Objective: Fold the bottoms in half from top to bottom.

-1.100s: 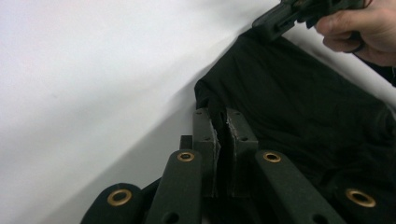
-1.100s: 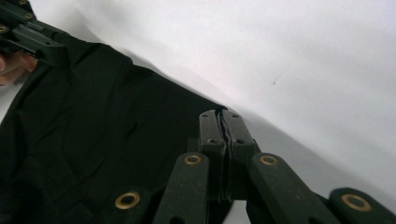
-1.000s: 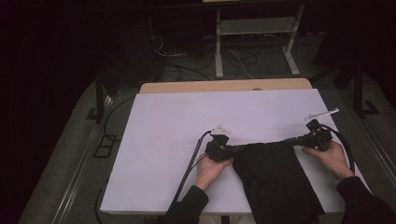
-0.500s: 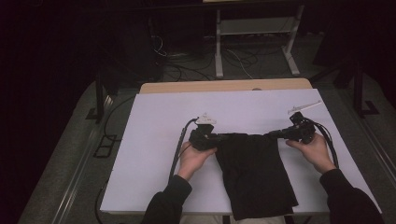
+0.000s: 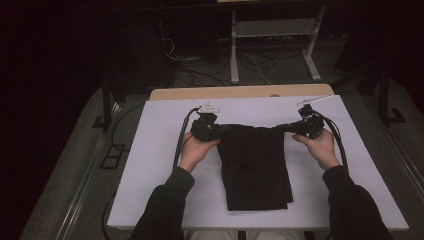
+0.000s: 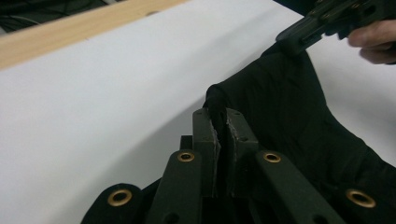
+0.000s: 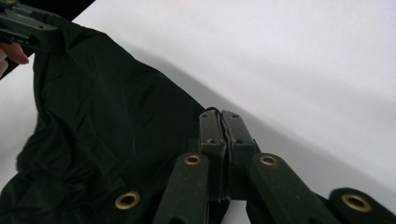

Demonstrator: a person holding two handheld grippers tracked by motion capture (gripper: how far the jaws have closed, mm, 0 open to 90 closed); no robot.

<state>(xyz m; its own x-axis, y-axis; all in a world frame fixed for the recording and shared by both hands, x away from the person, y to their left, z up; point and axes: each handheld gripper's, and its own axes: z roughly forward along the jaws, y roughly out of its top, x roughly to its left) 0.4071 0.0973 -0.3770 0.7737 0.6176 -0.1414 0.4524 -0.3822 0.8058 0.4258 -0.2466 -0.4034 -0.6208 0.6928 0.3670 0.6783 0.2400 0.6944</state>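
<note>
Farther up the table (image 5: 150,165), the black cloth (image 5: 255,165) is carried, clamped by the left gripper (image 6: 219,122) and the right gripper (image 7: 222,122); its hanging length is seen from above.

I work in a lab or test room, I think: my counter (image 5: 165,150) has a white sheet on top, loose cables (image 5: 200,62) lie on the dark floor behind, w/ a metal frame stand (image 5: 272,35).

Plain black garment (image 5: 255,165); white surface (image 5: 150,165) with pale wood far edge; black hand-held grippers, brass rivets.
</note>
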